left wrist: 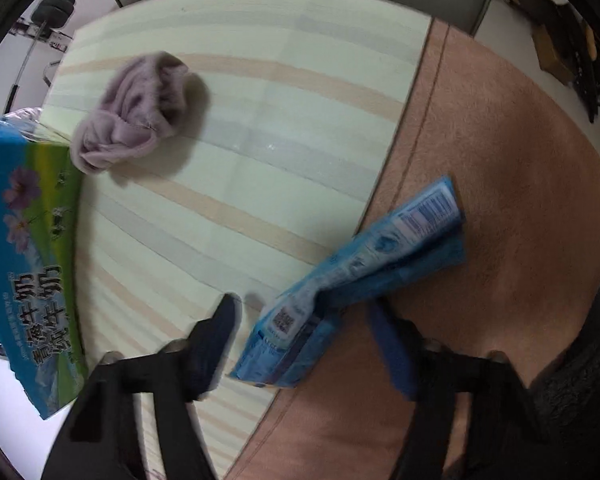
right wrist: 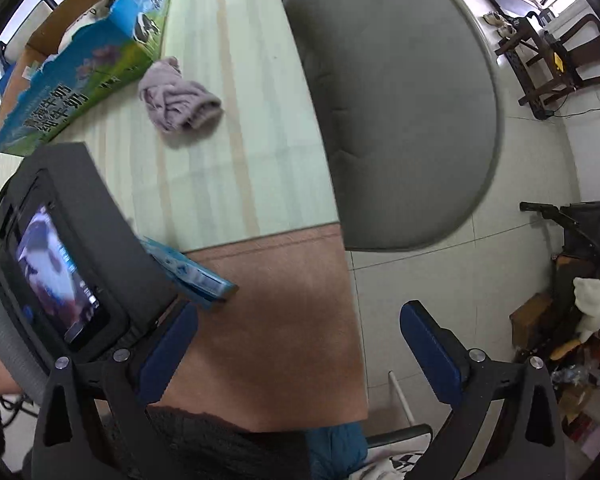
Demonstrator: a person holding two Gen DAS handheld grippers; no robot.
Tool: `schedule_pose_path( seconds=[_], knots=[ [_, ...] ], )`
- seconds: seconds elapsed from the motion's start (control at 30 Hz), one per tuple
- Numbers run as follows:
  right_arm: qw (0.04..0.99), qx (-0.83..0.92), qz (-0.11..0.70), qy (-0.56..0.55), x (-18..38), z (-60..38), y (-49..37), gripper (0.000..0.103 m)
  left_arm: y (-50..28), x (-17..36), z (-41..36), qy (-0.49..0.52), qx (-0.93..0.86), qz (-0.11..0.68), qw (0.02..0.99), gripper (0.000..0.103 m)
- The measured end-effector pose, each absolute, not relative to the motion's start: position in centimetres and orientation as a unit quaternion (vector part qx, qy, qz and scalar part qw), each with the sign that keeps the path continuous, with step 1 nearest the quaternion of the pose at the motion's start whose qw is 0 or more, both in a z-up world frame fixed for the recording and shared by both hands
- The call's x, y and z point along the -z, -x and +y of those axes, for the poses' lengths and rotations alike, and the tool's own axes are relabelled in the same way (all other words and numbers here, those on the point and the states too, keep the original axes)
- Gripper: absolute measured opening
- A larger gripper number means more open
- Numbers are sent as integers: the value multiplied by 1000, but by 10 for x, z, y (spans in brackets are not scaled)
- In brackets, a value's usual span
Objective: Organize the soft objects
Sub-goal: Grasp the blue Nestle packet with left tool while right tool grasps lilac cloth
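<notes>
tissue packs (left wrist: 352, 280), blue and soft, lie on the table (left wrist: 236, 128) between the two fingers of the left gripper (left wrist: 312, 344), nearer the right-hand finger (left wrist: 392, 348) than the left-hand one. the near end of the bundle, with a small square code on it, sits in the gap between the pads; a strip of striped cloth shows between it and the left-hand finger, so that pad is apart from it. motion blur makes it hard to say whether the right-hand pad touches the wrapper. the fingers stand partly spread, not pressed on the packs.

the bundle's long axis runs on a slant, from the gap at the lower middle up and away to the right. it straddles the border where the striped cloth meets the brown mat (left wrist: 500, 184), its far end on the mat.

in the right wrist view the right gripper (right wrist: 300, 344) hangs over the brown mat with its fingers spread wide and nothing between them. a lilac cloth (left wrist: 136, 112) lies crumpled near the printed carton (left wrist: 24, 248).
</notes>
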State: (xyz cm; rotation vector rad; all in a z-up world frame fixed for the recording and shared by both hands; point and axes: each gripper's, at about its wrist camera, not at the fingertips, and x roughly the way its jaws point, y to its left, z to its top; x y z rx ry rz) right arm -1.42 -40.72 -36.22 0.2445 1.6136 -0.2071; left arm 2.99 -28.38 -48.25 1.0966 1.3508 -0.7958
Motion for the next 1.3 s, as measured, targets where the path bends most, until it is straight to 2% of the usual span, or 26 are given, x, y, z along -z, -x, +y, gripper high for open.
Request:
schedule_pose_path(
  seconds=[0.03,0.17,0.27,0.3,0.43,0.53,0.6,0.7,0.77,0.87,0.9,0.93,1.0,1.17,1.3],
  knots=[
    [680,90,719,-112,362,-409,15,103,-33,481,-284,-460,338,585,576,36],
    [687,80,714,-109,355,-407,8,103,-65,474,-261,-373,283,647,602,34],
    [698,62,705,-106,350,-399,-6,103,-103,466,-208,-208,201,734,615,34],
    [701,56,703,-103,350,-396,-12,103,-118,465,-176,-121,158,763,615,34],
    [712,31,696,-93,353,-378,-51,103,-144,474,-74,117,42,793,596,34],
    [716,8,693,-89,364,-362,-91,103,-148,485,-23,191,-12,788,585,34],
    [715,-2,694,-79,376,-350,-119,102,-142,487,-8,187,-25,783,593,35],
    [708,-16,704,-60,396,-332,-157,97,-140,485,-6,183,-14,779,600,45],
    [694,-25,718,-51,414,-321,-178,97,-139,486,1,200,1,776,598,53],
    [671,-25,740,-31,440,-308,-197,92,-136,485,8,199,20,776,598,55],
    [665,-18,746,-23,447,-305,-200,81,-136,482,6,192,29,777,599,55],
    [656,-14,755,-16,453,-303,-202,61,-135,478,3,182,38,777,602,55],
    [643,-11,765,-17,461,-300,-201,40,-133,465,-26,160,51,775,609,55],
    [623,-22,778,-75,457,-293,-179,38,-148,457,-46,82,65,772,628,55],
    [600,-45,788,-130,454,-281,-153,38,-154,480,-71,39,80,786,612,55]
  ],
)
